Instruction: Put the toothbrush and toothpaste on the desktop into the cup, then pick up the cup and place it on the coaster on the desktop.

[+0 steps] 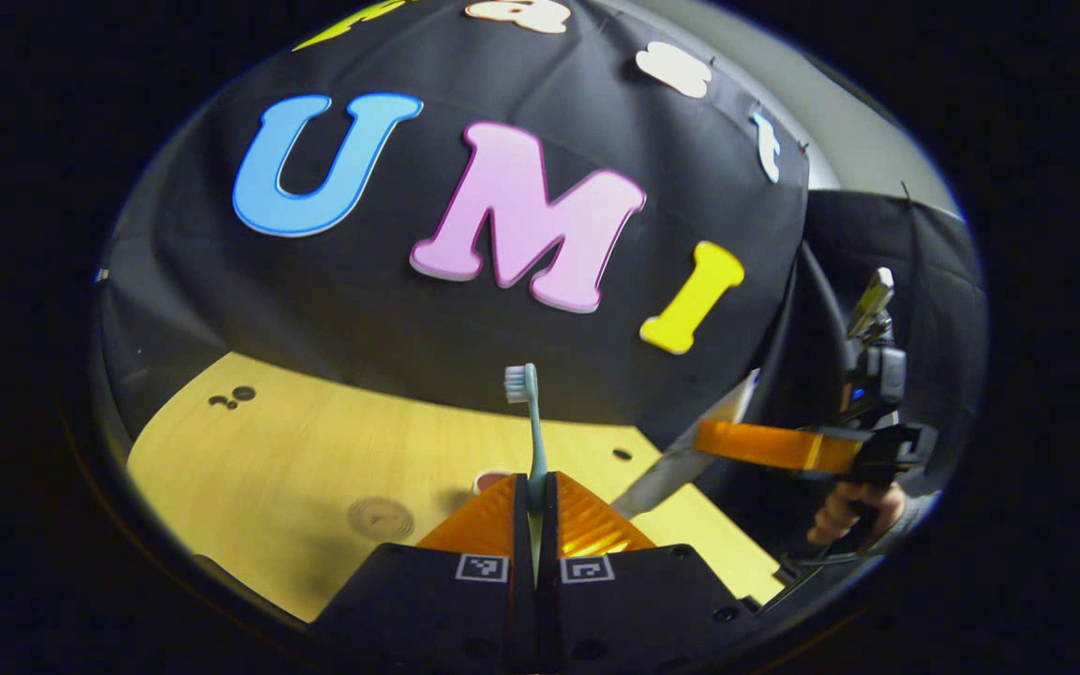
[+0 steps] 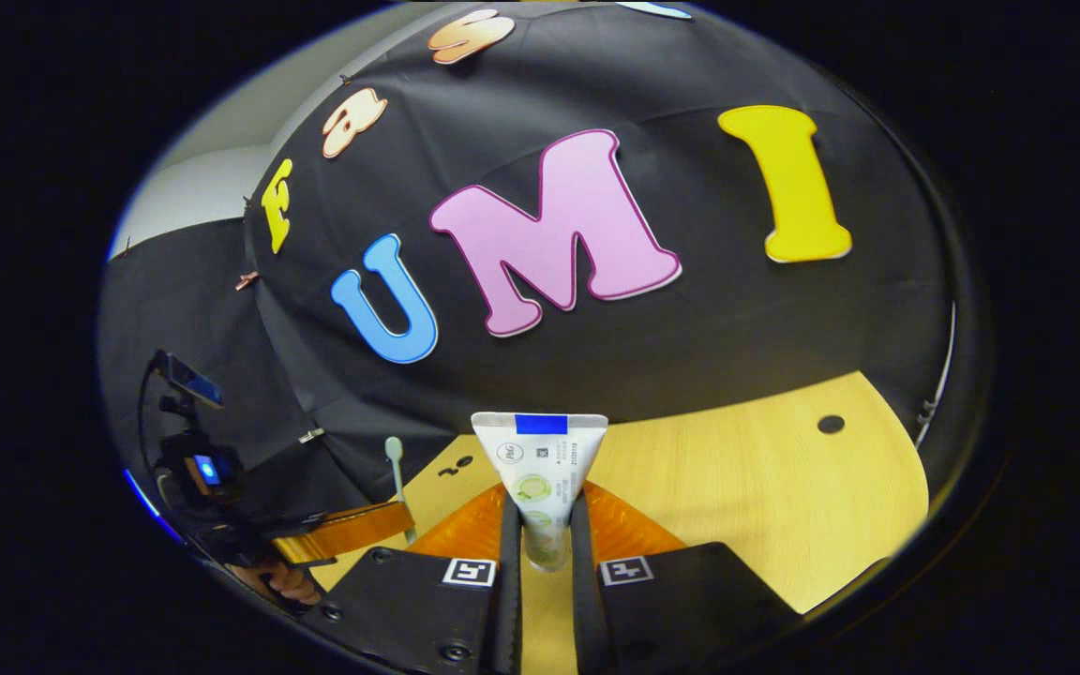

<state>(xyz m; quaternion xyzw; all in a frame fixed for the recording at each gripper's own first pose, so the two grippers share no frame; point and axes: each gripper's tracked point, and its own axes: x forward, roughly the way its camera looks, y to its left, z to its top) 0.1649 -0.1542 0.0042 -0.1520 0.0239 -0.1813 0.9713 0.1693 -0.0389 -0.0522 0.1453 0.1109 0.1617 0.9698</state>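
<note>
- In the left gripper view, the left gripper [image 1: 534, 497] is clenched on the toothbrush [image 1: 532, 431]: both fingers press the handle, which stands upright between them with the bristled head on top, facing left.
- Just beyond its fingertips a small red-rimmed object [image 1: 487, 480] peeks out on the desktop [image 1: 315, 459]; what it is I cannot tell. A round faint disc [image 1: 380, 517] lies on the wood to the left.
- Bare wood runs left and ahead to the far edge, where the black cloth wall [image 1: 362, 309] rises.
- In the right gripper view, the right gripper [image 2: 546, 534] grasps the toothpaste [image 2: 540, 473] near its cap end, with the flat crimped end up, lifted above the desktop.
- Open wood spreads to the right toward a small dark hole [image 2: 830, 424] near the far edge.
- At the left of this view the other gripper holds the toothbrush upright above the desktop's left edge, with a hand [image 2: 292, 583] below.
</note>
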